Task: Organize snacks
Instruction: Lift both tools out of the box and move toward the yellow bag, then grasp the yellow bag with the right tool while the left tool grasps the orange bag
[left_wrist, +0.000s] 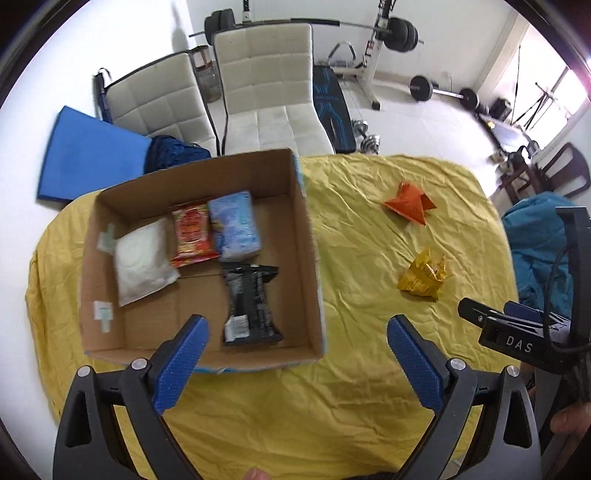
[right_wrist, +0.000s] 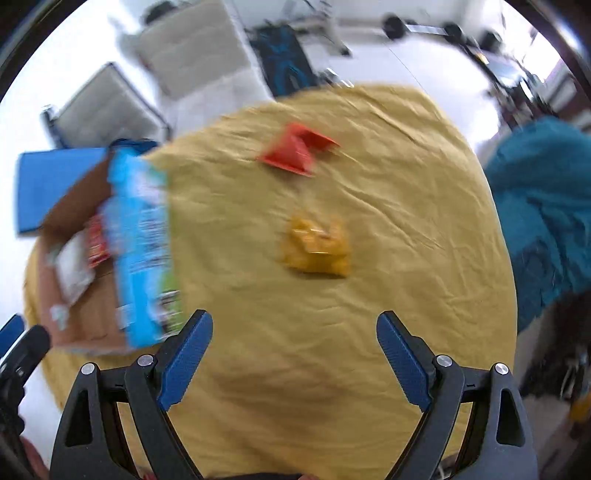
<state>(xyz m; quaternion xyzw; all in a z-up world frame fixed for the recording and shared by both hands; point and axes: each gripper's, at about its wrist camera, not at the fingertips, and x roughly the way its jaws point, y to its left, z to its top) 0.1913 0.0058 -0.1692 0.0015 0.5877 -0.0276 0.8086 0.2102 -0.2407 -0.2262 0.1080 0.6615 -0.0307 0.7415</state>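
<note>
on the yellow cloth (right_wrist: 258, 369), two snacks are left out — the yellow packet (right_wrist: 317, 247) at twelve o'clock of the right gripper (right_wrist: 294, 354), the orange packet (right_wrist: 295, 153) beyond it. both the right and left gripper (left_wrist: 295, 354) are held wide open, empty. the cardboard box (left_wrist: 310, 258), at ten o'clock, is already holding four packs. the crinkly packet may be pinched with cloth, or slip. nothing is seen blocking the path; the right view is blurred.
</note>
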